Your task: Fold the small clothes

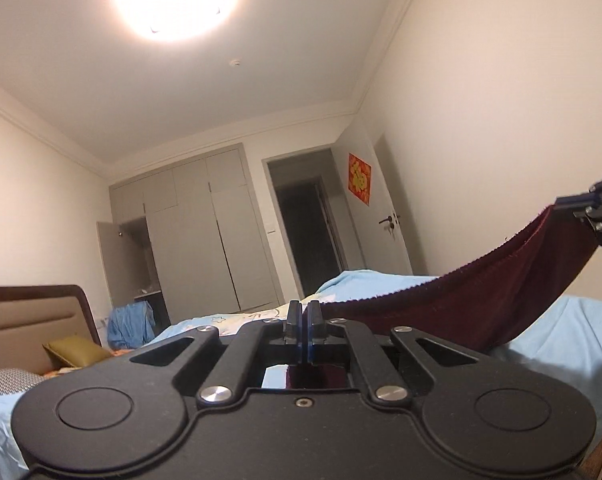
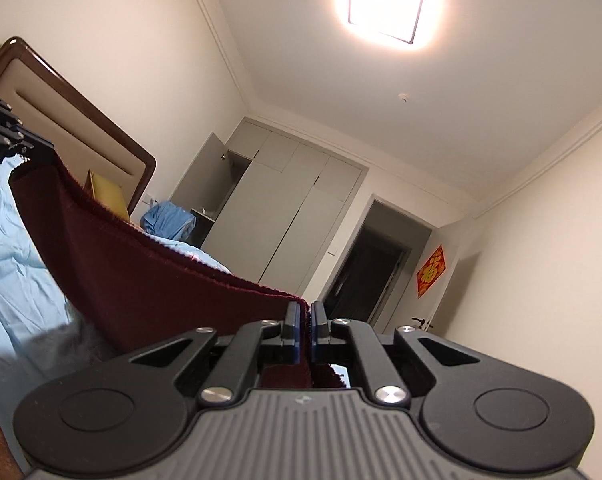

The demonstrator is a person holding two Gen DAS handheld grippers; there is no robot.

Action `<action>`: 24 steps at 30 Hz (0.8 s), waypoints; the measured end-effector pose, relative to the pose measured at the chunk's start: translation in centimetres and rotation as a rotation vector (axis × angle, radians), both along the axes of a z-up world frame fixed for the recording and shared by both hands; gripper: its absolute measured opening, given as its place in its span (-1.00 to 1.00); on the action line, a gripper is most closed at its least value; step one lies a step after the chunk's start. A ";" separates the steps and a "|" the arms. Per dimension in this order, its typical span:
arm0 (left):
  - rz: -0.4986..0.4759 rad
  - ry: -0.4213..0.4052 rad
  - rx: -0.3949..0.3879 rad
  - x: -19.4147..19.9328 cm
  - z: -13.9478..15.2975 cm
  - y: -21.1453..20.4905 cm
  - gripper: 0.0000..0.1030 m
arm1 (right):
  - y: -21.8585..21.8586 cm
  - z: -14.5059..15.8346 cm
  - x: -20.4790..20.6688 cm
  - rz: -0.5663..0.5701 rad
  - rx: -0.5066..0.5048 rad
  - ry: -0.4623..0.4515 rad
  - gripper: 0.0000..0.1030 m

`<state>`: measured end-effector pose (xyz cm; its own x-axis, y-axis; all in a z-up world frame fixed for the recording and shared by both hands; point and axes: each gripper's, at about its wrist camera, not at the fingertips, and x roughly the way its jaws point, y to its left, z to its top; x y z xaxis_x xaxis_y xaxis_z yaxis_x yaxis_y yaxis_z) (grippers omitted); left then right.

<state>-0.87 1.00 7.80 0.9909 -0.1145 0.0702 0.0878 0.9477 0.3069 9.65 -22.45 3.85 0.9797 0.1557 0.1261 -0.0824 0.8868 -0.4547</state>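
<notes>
A dark maroon garment (image 1: 481, 300) with a ribbed top edge hangs stretched in the air between both grippers, above the bed. My left gripper (image 1: 304, 308) is shut on one corner of it; the cloth runs from its fingers up to the right gripper (image 1: 573, 203) at the right edge of the left wrist view. In the right wrist view the right gripper (image 2: 306, 310) is shut on the other corner, and the maroon garment (image 2: 141, 276) sags leftward to the left gripper (image 2: 41, 148). Both cameras tilt upward.
A bed with a light blue sheet (image 1: 573, 336) lies below, its brown headboard (image 2: 73, 108) to the left. A blue cloth pile (image 1: 131, 326) and an olive pillow (image 1: 75, 350) lie near the headboard. Grey wardrobe (image 1: 205, 232), dark doorway (image 1: 305, 232) and a white door (image 1: 393, 232) stand beyond.
</notes>
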 end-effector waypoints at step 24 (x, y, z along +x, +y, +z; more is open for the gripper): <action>0.012 0.007 0.058 7.0 -0.3 0.0 -0.99 | 1.9 -0.8 5.5 0.034 -0.099 -0.012 -0.89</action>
<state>6.16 0.96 7.49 0.9928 -0.1059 0.0563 0.0786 0.9293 0.3609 15.19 -20.51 3.02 0.9720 0.2016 0.1205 -0.1059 0.8342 -0.5411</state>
